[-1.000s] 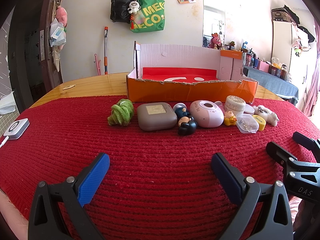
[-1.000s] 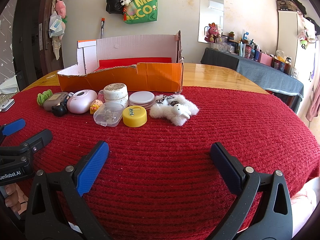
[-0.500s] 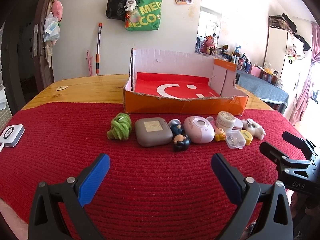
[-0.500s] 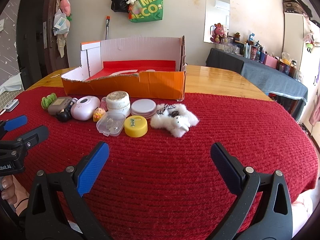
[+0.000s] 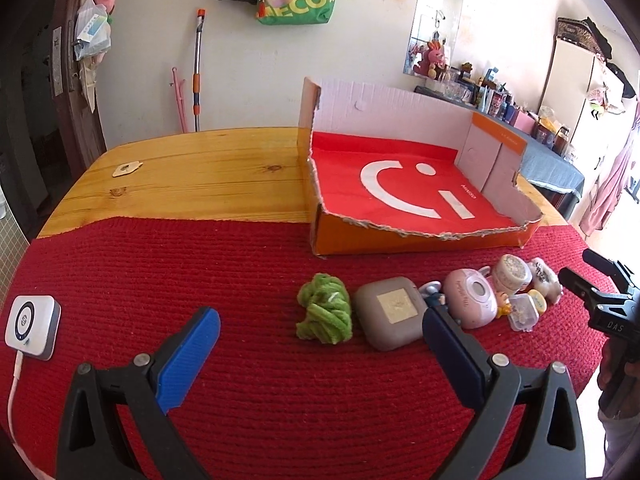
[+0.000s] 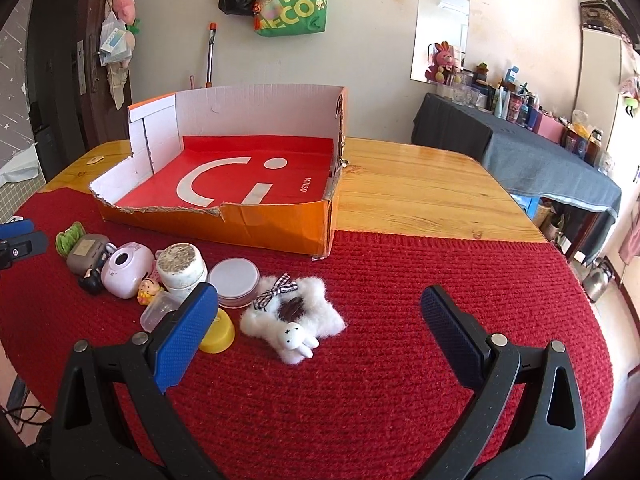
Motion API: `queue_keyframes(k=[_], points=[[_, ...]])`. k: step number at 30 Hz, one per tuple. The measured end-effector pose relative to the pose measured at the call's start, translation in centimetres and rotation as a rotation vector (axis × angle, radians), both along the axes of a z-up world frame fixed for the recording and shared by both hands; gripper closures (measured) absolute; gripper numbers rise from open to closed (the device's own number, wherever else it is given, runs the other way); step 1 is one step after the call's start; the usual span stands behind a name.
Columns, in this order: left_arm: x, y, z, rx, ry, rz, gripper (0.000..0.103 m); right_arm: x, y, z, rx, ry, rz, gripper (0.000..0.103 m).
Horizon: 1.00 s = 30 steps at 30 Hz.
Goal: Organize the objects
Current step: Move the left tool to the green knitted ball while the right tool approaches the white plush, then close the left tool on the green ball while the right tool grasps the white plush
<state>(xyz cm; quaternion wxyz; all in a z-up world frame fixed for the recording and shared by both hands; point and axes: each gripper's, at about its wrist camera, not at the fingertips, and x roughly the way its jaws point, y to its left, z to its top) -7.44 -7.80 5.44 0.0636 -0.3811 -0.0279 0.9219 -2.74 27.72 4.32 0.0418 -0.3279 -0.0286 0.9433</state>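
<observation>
Jaws gaping wide on both left gripper (image 5: pixel 320 330) and right gripper (image 6: pixel 318 306), now lifting higher over the trinket row (image 5: pixel 432 308), near the empty box (image 5: pixel 408 196), nothing grabbed yet.

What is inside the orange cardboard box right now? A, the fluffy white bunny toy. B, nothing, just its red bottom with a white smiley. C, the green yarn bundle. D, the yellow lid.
B: the orange cardboard box shows only its bare red floor, while the green yarn bundle, fluffy white bunny toy and yellow lid all lie on the red cloth in front of it.
</observation>
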Motion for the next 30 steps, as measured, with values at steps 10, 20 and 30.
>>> queue_keyframes(k=[10,20,30], points=[[-1.8,-1.4,-1.9,-0.062,-0.098,-0.092,0.003,-2.2,2.2,-1.6,-0.062,-0.156,0.044,0.000],[-2.9,-1.9,-2.8,-0.053,-0.143,-0.132,0.010,-2.7,2.1,-2.5,-0.075,-0.220,0.102,0.000],[-3.5,-1.0,-2.9,-0.091,-0.114,-0.169,0.020,-3.0,1.4,-2.9,-0.057,-0.232,0.150,0.009]])
